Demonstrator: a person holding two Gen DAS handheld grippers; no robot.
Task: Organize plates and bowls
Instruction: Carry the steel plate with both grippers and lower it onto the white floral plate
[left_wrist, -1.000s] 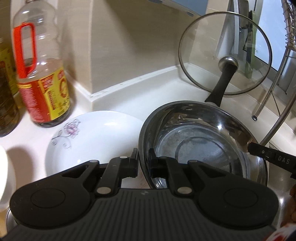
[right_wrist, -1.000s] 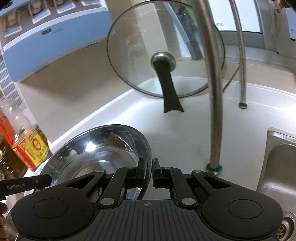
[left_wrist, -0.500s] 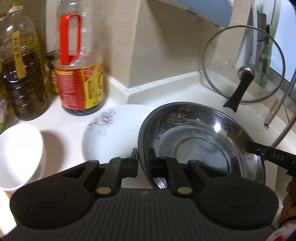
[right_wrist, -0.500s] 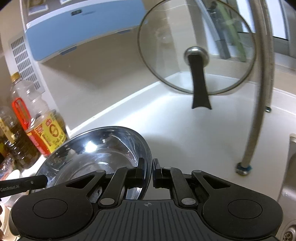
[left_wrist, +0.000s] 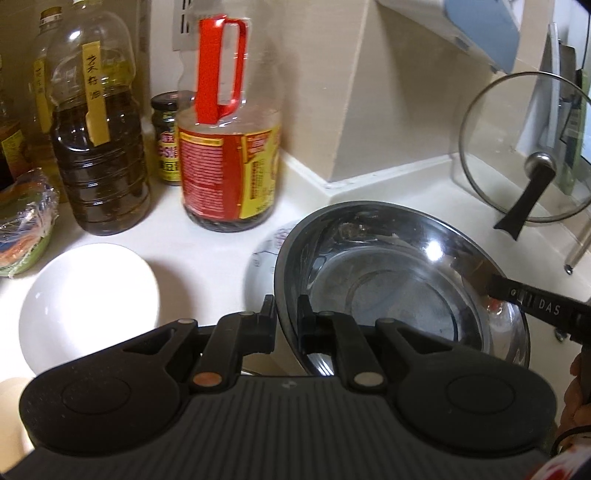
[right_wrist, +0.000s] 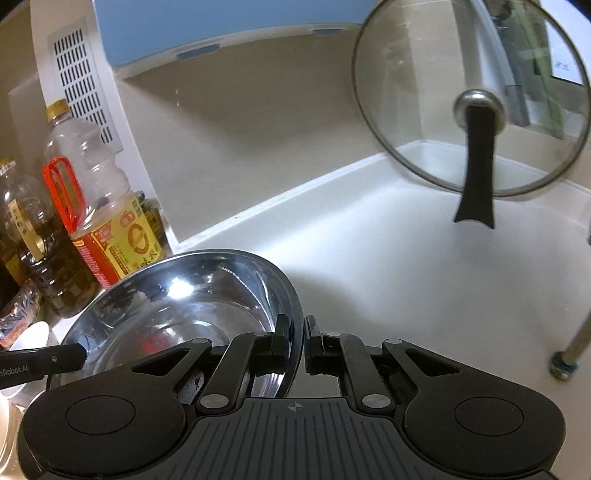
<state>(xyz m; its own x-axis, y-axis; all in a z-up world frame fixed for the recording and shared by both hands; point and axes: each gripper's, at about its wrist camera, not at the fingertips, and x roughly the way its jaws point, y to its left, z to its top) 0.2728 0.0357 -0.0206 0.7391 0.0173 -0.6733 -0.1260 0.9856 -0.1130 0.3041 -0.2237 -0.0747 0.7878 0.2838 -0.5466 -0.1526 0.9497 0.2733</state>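
Observation:
A large steel bowl (left_wrist: 399, 280) is held by both grippers above the white counter. My left gripper (left_wrist: 287, 317) is shut on its near rim. My right gripper (right_wrist: 295, 338) is shut on the opposite rim; the bowl also shows in the right wrist view (right_wrist: 177, 306). The right gripper's finger (left_wrist: 535, 302) shows at the bowl's far side in the left wrist view. A white flowered plate (left_wrist: 266, 254) lies mostly hidden under the bowl. A white bowl (left_wrist: 88, 299) sits on the counter to the left.
Oil bottles (left_wrist: 99, 147) and a red-handled bottle (left_wrist: 229, 147) stand at the back left by the wall. A glass lid (left_wrist: 524, 155) leans in the far corner. A steel rack leg (right_wrist: 569, 354) stands to the right. A wrapped green dish (left_wrist: 22, 229) sits at far left.
Both grippers have carried the steel bowl leftward along the counter. The bowl now covers most of the flowered plate, and the white bowl and more bottles have come into view.

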